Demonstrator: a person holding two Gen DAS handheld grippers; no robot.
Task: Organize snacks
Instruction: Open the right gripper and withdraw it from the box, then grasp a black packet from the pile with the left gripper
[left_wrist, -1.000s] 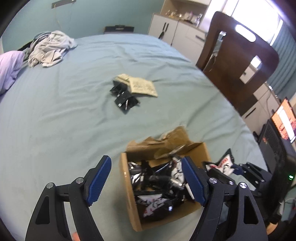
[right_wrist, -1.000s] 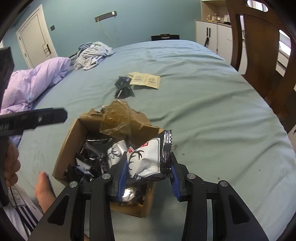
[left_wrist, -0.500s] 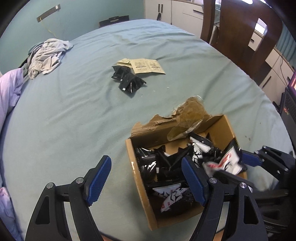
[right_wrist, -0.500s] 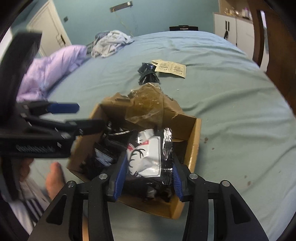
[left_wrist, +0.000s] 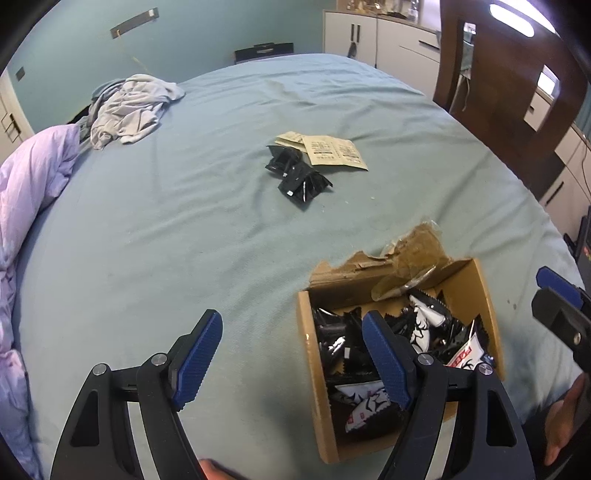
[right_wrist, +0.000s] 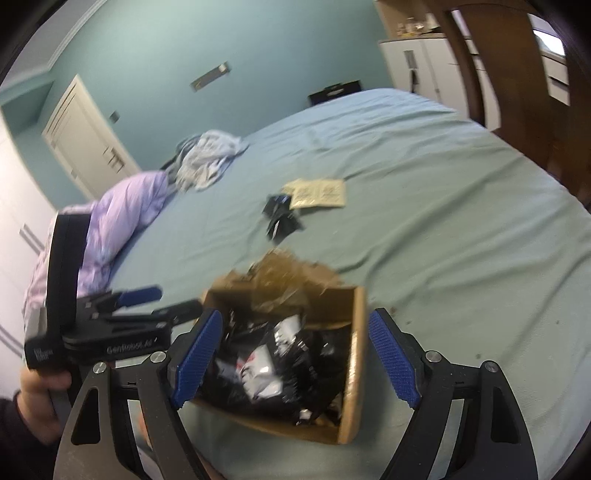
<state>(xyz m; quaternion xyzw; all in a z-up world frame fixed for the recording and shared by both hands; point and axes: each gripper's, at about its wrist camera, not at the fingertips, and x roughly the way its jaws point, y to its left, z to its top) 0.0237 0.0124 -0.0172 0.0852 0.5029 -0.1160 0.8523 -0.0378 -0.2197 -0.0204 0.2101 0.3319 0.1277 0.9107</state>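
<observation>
An open cardboard box (left_wrist: 308, 354) (right_wrist: 356, 332) sits on the teal bed, filled with black and white snack packets (left_wrist: 424, 325) (right_wrist: 266, 365). My right gripper (right_wrist: 295, 358) is open and empty above the box; one of its blue fingers (left_wrist: 554, 282) shows in the left wrist view. My left gripper (left_wrist: 291, 358) is open and empty, left of and over the box's left edge; it also shows in the right wrist view (right_wrist: 136, 295). Two black packets (left_wrist: 299, 177) (right_wrist: 280, 218) and beige sachets (left_wrist: 332, 153) (right_wrist: 317, 194) lie farther out on the bed.
A lilac duvet (left_wrist: 26, 206) lies at the left and a grey garment (left_wrist: 129, 107) at the far left. A brown wooden chair (left_wrist: 506, 92) stands at the bed's right edge. White cabinets (left_wrist: 380, 33) line the far wall.
My right gripper opened and let go of the white packet, which now lies in the box. The left gripper pulled back to the left of the box.
</observation>
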